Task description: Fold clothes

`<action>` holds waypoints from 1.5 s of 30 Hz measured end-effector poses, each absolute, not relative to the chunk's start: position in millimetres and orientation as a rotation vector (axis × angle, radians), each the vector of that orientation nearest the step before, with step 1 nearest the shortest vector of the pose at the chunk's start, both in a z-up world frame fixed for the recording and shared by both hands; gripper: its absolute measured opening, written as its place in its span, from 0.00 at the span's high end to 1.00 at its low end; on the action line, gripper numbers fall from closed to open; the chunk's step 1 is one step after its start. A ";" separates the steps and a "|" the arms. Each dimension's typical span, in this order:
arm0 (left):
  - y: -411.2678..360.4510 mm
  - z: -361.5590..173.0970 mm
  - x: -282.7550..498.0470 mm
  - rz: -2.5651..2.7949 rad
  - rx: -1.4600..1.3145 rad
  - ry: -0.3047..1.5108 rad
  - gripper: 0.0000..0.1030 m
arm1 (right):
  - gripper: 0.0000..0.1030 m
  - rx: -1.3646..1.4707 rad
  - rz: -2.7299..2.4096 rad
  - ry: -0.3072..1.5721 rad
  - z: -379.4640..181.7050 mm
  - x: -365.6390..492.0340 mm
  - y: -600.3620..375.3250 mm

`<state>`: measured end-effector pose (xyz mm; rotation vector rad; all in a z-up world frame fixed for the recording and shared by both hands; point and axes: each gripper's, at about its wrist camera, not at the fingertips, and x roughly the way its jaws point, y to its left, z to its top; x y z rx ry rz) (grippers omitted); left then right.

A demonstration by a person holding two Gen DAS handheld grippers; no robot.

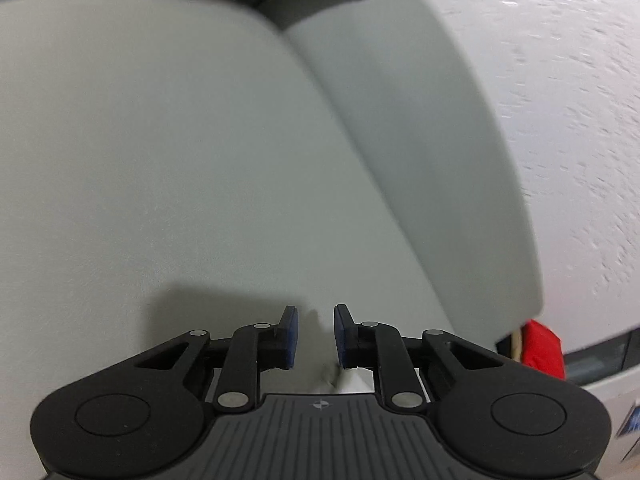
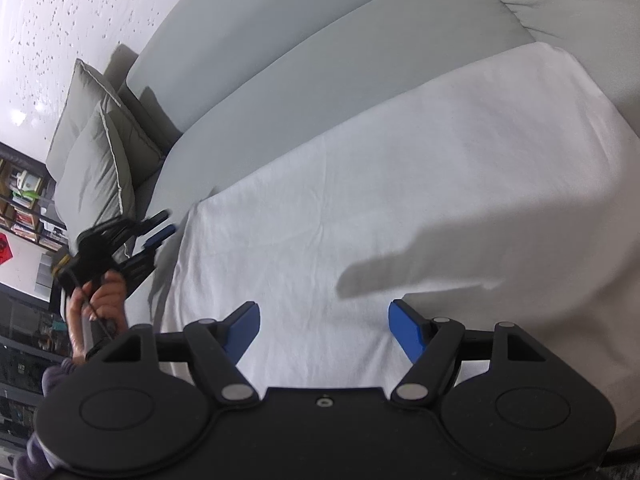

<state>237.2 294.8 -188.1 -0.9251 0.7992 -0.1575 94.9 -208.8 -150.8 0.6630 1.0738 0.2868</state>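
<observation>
A white garment (image 2: 400,184) lies spread flat on the pale grey sofa seat (image 2: 248,96). My right gripper (image 2: 324,328) hovers just above its near edge, jaws wide open and empty. My left gripper (image 1: 315,336) has its blue pads a narrow gap apart with nothing held; a bit of white cloth (image 1: 348,380) shows below and behind the pads. The left gripper also shows in the right wrist view (image 2: 156,236), at the garment's left edge, held by a hand.
Two grey cushions (image 2: 96,160) lean at the sofa's far left end. The sofa backrest (image 1: 400,120) meets a white textured wall (image 1: 560,80). A red object (image 1: 544,348) sits beyond the sofa's end. Bookshelves (image 2: 24,200) stand at far left.
</observation>
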 end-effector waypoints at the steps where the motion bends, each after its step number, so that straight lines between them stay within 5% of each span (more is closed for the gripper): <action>1: 286.1 -174.8 228.5 -0.185 -0.878 0.787 0.85 | 0.32 0.676 0.286 1.076 -147.7 91.0 -212.7; 8: 208.8 -75.9 132.9 -0.364 -0.454 0.730 0.82 | 0.32 0.691 0.268 0.954 -92.5 25.9 -271.8; 13: 162.4 -64.4 80.1 -0.376 -0.215 0.782 0.74 | 0.31 0.712 0.131 0.812 -75.5 -24.9 -323.7; 14: 156.0 -75.8 76.8 -0.364 -0.188 0.805 0.76 | 0.42 0.718 0.096 0.797 -79.8 -28.8 -330.8; 15: 149.6 -87.2 73.5 -0.352 -0.161 0.827 0.77 | 0.67 0.718 0.063 0.794 -85.7 -28.8 -334.5; 17: 131.4 -110.7 71.9 -0.320 -0.098 0.859 0.80 | 0.89 0.695 0.011 0.809 -101.6 -20.5 -334.9; 19: 109.2 -134.3 74.5 -0.283 -0.030 0.878 0.88 | 0.89 0.652 0.001 0.830 -116.5 -4.4 -325.2; 29: 104.1 -159.4 61.4 -0.155 0.104 1.009 0.87 | 0.96 0.351 0.017 0.919 -152.7 5.6 -283.9; 34: 123.5 -141.3 29.9 -0.168 0.114 0.985 0.88 | 0.90 0.541 -0.008 1.028 -147.7 -42.2 -314.9; 38: 115.7 -126.8 25.2 -0.206 0.050 0.900 0.87 | 0.52 0.839 0.022 0.866 -141.0 -62.4 -348.2; 45: 80.9 -138.7 39.0 -0.247 0.019 0.876 0.87 | 0.54 1.311 0.216 0.889 -181.3 -46.1 -340.7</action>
